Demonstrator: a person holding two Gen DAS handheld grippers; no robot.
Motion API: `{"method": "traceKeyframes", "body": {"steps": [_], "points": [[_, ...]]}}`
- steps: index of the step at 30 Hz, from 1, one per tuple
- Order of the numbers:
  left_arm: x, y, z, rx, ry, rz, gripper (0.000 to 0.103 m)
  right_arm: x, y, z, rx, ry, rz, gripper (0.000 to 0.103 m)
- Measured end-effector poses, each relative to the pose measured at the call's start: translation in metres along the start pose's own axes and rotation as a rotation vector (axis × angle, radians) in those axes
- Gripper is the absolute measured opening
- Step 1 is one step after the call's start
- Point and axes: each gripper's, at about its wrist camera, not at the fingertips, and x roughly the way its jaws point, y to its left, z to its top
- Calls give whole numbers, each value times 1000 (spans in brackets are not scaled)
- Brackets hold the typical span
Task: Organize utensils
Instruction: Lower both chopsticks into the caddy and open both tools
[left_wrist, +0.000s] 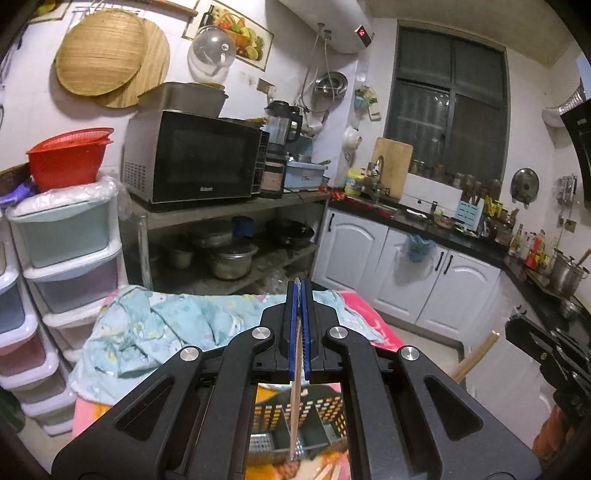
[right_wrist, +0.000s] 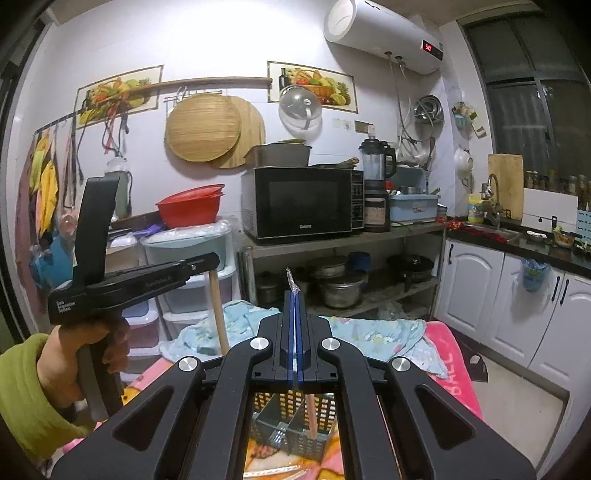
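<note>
Chopsticks (left_wrist: 296, 398) | left claw (left_wrist: 300, 284) clamped on one | right claw (right_wrist: 294, 293) clamped on another (right_wrist: 311, 415) | over caddy (right_wrist: 321, 410)

Pretty clearly a lived-in home kitchen: microwave (right_wrist: 303, 203) on a metal shelf with pots (right_wrist: 340, 290) underneath, water heater (right_wrist: 384, 35) on the wall, sink tap (right_wrist: 491, 195), white cabinets (right_wrist: 513, 299), spice bottles (left_wrist: 528, 247) lining the worktop (left_wrist: 476, 242).
</note>
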Motion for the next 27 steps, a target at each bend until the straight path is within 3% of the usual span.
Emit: {"method": "traceKeyframes", "body": {"steps": [9,22,24,27], "points": [[33,4,-12,17,6,59,1,27,-7,2,20,11,-13,1],[61,19,-54,24,74,79,1,74,-10,-27,48,119,-18,1],[61,22,-59,26,84,82,4,79,-11,-32,60,137,-22,1],[58,25,-65,21,88,83,29,85,-12,-39,83,158,-38,2]]}}
